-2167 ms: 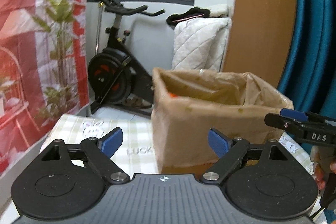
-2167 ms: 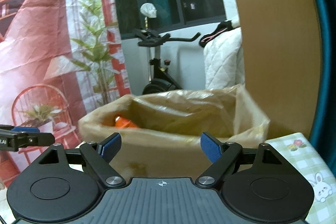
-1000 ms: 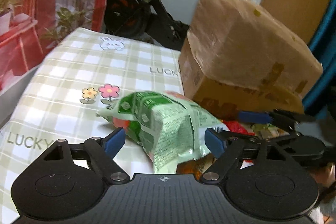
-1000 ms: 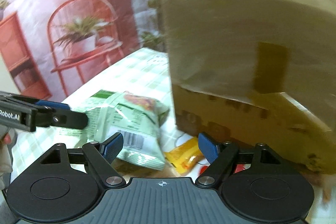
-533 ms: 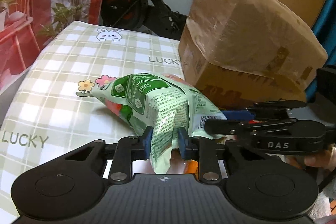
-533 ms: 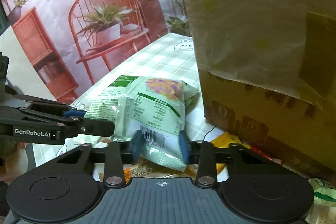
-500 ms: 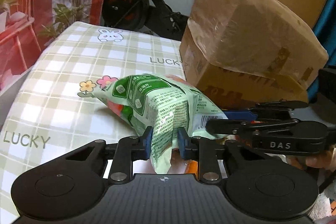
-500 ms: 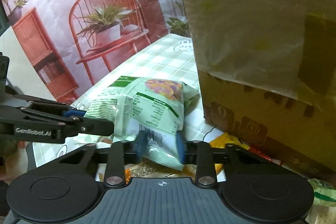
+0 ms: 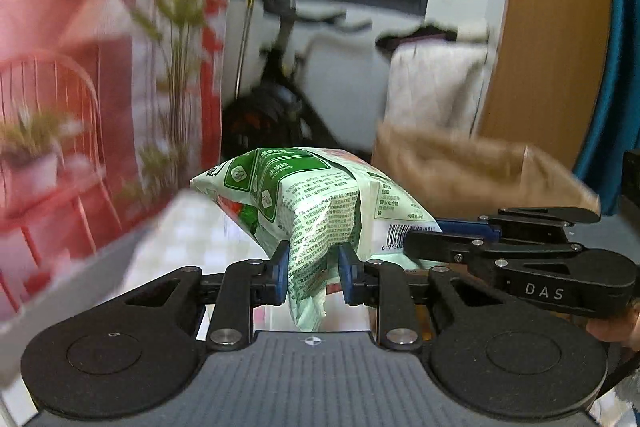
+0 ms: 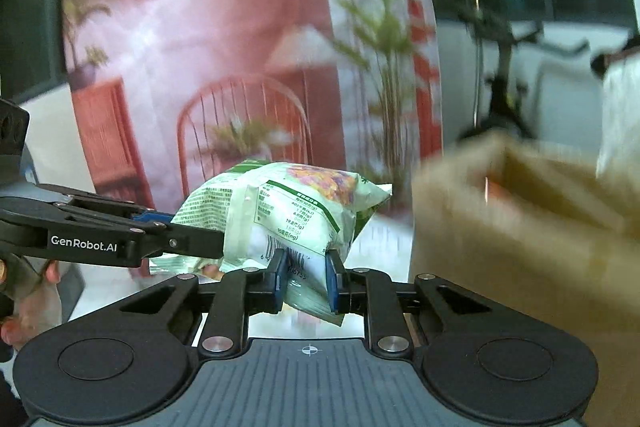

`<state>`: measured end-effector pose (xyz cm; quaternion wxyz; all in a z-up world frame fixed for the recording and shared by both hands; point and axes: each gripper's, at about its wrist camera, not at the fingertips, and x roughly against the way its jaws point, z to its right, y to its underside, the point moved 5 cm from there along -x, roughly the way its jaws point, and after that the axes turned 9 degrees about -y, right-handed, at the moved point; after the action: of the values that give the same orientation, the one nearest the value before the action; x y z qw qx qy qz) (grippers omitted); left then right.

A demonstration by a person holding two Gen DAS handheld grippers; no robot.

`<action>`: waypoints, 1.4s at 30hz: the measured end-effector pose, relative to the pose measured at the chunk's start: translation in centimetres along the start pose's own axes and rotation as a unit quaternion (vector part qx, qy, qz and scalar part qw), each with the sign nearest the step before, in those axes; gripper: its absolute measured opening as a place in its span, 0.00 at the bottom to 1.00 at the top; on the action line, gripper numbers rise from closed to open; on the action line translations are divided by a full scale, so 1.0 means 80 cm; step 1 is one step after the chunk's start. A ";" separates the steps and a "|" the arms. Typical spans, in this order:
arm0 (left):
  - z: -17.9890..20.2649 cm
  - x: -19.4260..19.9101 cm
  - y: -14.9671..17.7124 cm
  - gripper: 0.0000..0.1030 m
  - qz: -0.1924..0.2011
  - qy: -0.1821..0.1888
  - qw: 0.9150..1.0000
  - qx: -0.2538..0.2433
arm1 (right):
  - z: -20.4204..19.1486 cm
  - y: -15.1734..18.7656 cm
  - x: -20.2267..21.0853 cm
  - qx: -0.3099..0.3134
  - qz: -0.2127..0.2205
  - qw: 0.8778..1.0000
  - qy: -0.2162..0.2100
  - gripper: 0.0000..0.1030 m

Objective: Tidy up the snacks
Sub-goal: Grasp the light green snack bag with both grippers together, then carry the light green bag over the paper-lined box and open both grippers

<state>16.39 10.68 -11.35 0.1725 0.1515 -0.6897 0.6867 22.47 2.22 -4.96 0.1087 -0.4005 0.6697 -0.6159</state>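
Both grippers (L (image 9: 313, 274), R (image 10: 306, 278)) pinch green snack bag (image 9: 316, 195); cardboard box (image 10: 528, 219) nearby

**Colours and patterns in view**

The snack bag (image 9: 320, 199) is pale green with darker green panels, a patch of red and fine dark print; its other face (image 10: 288, 211) shows a white barcode area and a multicoloured food picture. The left gripper (image 9: 313, 273) and right gripper (image 10: 306, 277) are black with blue pads on the fingers (image 9: 280, 271). The cardboard box (image 10: 520, 227) is plain brown. At 10 o'clock hangs a backdrop (image 9: 80, 47) printed in red and pink with green plants. A teal curtain (image 9: 616, 67) edges 3 o'clock.
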 end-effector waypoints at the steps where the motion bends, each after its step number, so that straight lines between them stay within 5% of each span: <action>1: 0.004 0.005 -0.013 0.26 0.012 -0.001 1.000 -0.004 | 0.001 -0.014 0.006 0.007 0.012 1.000 0.003 0.18; 10: 0.102 0.007 -0.100 0.26 0.071 0.049 0.994 -0.061 | 0.070 -0.080 0.098 0.020 0.084 0.994 0.073 0.18; 19: 0.212 -0.074 -0.098 0.26 0.005 0.150 0.986 -0.073 | 0.174 -0.034 0.162 -0.031 0.060 0.984 0.167 0.18; 34: 0.253 -0.178 -0.067 0.27 -0.086 0.191 0.976 -0.067 | 0.239 0.041 0.153 -0.128 0.008 0.969 0.210 0.18; 37: 0.243 -0.177 -0.064 0.46 -0.076 0.164 0.981 -0.066 | 0.244 0.048 0.156 -0.133 0.009 0.966 0.223 0.19; 39: 0.235 -0.169 -0.066 0.68 -0.065 0.161 0.983 -0.054 | 0.239 0.049 0.160 -0.121 0.013 0.965 0.231 0.25; 42: 0.224 -0.156 -0.069 0.69 -0.058 0.159 0.985 -0.041 | 0.230 0.047 0.167 -0.103 0.018 0.965 0.242 0.29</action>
<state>29.47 -7.60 -11.88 0.3256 0.0735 -0.6713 0.6617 23.94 -20.59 -7.78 -0.0871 -0.2364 0.7431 -0.6200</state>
